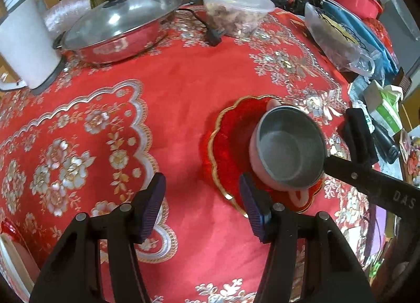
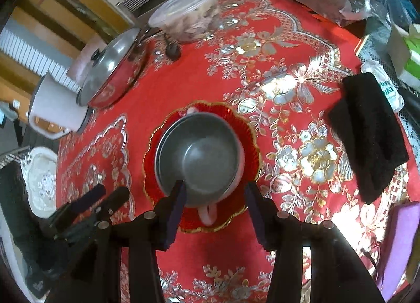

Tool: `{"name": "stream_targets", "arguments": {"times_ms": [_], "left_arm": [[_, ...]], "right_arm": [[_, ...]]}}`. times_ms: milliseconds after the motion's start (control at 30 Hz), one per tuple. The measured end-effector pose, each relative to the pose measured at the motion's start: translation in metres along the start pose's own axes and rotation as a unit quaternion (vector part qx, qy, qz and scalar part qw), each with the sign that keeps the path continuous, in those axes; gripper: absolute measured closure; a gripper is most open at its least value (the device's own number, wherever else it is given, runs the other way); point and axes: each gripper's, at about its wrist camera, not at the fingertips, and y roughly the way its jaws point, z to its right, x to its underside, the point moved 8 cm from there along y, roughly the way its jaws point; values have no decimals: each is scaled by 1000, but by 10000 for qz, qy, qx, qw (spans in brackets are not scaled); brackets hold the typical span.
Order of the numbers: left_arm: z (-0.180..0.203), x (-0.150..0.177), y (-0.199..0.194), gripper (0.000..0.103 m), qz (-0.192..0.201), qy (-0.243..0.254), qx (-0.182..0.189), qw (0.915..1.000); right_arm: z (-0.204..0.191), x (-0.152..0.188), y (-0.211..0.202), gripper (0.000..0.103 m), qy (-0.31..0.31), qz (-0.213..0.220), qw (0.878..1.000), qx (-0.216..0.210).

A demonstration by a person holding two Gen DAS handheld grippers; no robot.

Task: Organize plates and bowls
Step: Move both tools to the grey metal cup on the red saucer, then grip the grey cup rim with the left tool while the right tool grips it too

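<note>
Overhead, right hand-held gripper (image 2: 215, 213) straddles bowl (image 2: 199, 158) rim, jaws spread

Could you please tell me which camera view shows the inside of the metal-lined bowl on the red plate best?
The right wrist view: it looks almost straight down into the bowl, centred on the red plate, between the right gripper's open fingers. The left wrist view shows it obliquely, off to the right.

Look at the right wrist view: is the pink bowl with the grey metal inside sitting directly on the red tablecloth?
No. The pink bowl with the grey metal inside rests on a red scalloped gold-rimmed plate, which lies on the tablecloth.
</note>
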Motion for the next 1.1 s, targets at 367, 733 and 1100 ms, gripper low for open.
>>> {"name": "stream_targets", "arguments": {"times_ms": [367, 733, 1100], "left_arm": [[20, -15, 13, 46, -58, 198, 35, 9998], [31, -14, 30, 44, -292, 233, 127, 9992], [49, -13, 44, 44, -556, 342, 356, 9972]], "right_arm": [[5, -12, 16, 54, 180, -111, 9997, -123], [12, -21, 29, 54, 513, -284, 9976, -359], [14, -24, 42, 55, 594, -447, 9963, -433]]}}
